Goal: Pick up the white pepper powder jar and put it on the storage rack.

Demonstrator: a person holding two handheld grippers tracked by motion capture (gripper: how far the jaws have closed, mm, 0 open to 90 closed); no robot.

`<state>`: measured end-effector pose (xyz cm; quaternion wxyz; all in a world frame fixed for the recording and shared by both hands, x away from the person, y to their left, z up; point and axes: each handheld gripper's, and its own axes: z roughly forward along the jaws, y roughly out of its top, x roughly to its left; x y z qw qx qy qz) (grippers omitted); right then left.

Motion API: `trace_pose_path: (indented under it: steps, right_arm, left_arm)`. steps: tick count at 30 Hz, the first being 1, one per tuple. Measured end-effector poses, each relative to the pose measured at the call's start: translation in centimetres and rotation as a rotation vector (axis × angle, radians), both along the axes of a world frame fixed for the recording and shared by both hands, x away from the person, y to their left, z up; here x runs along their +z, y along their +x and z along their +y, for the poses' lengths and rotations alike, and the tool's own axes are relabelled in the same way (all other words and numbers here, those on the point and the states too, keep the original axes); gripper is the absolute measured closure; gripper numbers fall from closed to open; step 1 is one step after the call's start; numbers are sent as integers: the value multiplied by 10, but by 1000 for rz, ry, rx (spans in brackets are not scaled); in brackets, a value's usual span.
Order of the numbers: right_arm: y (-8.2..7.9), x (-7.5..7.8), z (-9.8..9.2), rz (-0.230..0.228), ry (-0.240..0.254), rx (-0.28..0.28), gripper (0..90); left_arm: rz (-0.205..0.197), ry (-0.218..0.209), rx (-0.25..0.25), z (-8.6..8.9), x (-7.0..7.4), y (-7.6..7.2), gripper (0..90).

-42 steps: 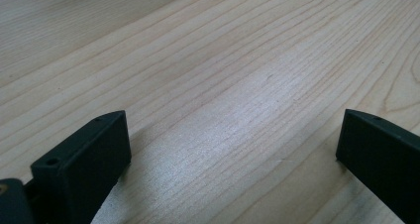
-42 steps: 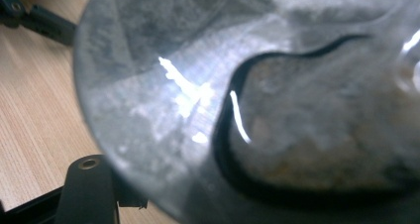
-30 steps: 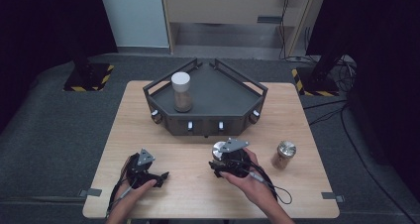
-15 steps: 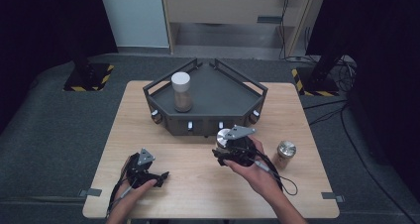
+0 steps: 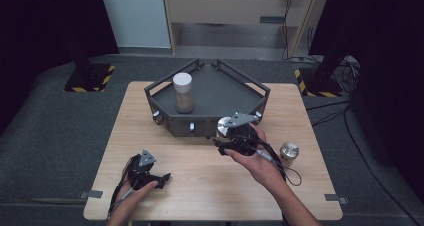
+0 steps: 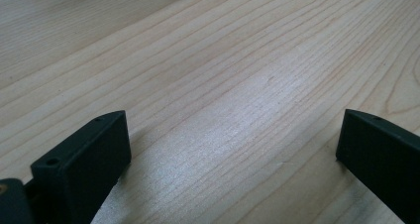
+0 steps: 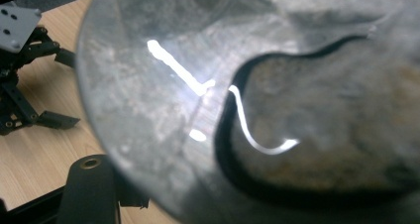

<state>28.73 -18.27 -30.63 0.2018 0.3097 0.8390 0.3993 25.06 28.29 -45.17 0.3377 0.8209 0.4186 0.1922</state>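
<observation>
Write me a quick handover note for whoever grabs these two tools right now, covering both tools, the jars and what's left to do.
Right tool: shut on a metal-lidded jar, held above the table just in front of the dark tray.
Left tool: open, nothing in it, low over the table's near left.
White-lidded jar stands inside the tray. Another metal-lidded jar stands on the table at the right.
Likely left: set the held jar in the tray, then the last one.

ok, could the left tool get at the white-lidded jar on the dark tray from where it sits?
Probably, with a long reach. The left tool rests open on the table at the near left; bare wood lies between it and the tray. The jar stands behind the tray's rail, so it must come over the top.
</observation>
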Motion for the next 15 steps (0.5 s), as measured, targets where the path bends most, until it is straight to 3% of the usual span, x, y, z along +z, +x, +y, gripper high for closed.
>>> trace_pose_path:
  steps: [7, 15]
  right_arm:
    - [7, 5, 3, 6, 22, -12, 308]
    - [15, 7, 12, 10, 2, -21, 308]
  left_arm:
    - [0, 0, 0, 0, 0, 0, 0]
    - [0, 0, 0, 0, 0, 0, 0]
